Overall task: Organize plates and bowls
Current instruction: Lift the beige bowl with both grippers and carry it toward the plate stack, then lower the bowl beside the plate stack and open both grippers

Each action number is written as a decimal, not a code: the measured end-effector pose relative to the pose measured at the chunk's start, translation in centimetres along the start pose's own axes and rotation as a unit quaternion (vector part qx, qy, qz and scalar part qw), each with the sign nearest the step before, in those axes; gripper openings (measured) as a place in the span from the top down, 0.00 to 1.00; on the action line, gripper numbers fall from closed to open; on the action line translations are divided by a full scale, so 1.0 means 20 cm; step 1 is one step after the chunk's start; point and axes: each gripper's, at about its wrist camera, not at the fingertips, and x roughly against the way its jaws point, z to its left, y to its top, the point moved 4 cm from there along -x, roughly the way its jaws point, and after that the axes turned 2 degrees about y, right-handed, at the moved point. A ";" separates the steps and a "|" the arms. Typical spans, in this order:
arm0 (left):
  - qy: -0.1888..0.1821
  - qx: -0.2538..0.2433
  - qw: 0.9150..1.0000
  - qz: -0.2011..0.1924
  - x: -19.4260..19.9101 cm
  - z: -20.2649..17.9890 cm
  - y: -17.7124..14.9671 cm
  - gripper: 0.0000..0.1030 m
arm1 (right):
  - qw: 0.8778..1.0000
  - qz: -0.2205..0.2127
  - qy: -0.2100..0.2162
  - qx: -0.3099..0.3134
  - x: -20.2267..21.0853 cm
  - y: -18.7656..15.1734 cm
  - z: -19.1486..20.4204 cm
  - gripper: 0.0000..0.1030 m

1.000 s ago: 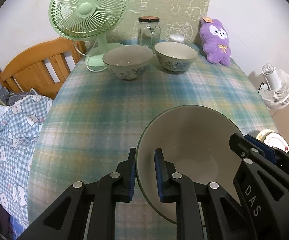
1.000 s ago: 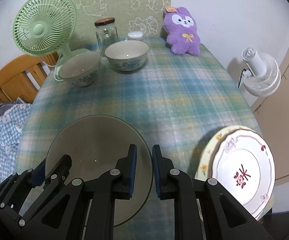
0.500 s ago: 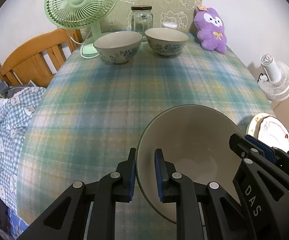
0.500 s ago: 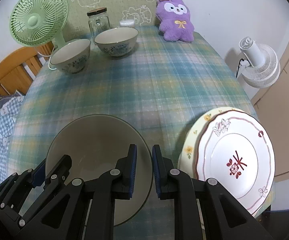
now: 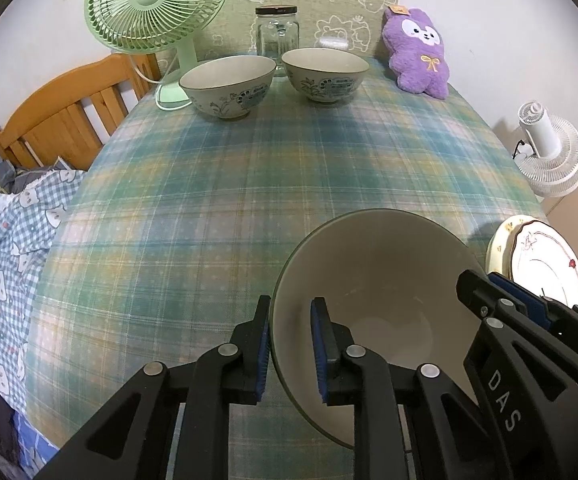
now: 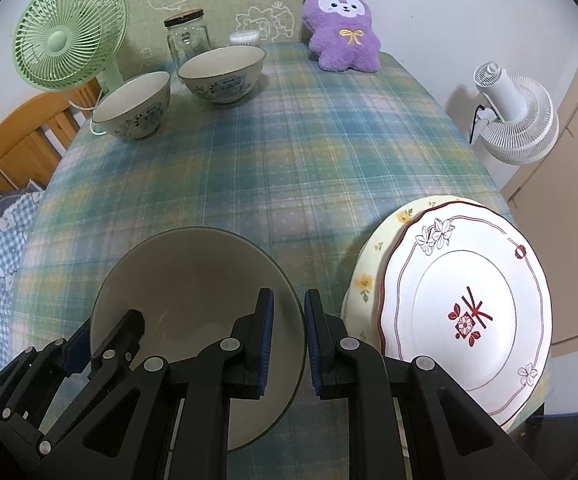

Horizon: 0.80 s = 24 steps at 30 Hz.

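Bowl (image 5: 377, 280) hangs low over the near table edge, its rim pinched on opposite sides: left gripper (image 5: 289, 350) and right gripper (image 6: 289, 346) both nearly closed on it. Two patterned bowls (image 5: 229, 88) sit well ahead at the far end; stacked plates (image 6: 465, 312) lie just beside the right gripper.

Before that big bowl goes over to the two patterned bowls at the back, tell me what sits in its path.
Nothing visible does. Both grippers, left gripper and right gripper, clamp the rim of the big bowl. Only bare plaid tablecloth lies between it and the two patterned bowls. The stacked plates sit off to the right.
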 end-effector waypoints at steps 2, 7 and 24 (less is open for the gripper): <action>0.000 -0.006 1.000 0.000 0.00 -0.01 0.00 0.78 | 1.000 0.001 0.005 -0.004 0.00 -0.01 -0.01 0.79; -0.001 -0.009 1.000 -0.001 0.02 -0.01 0.00 0.67 | 1.000 0.003 0.013 -0.001 0.01 0.00 -0.01 0.78; 0.015 -0.001 0.999 -0.040 0.26 0.01 0.08 0.35 | 0.998 -0.046 0.033 0.028 0.28 0.08 0.04 0.30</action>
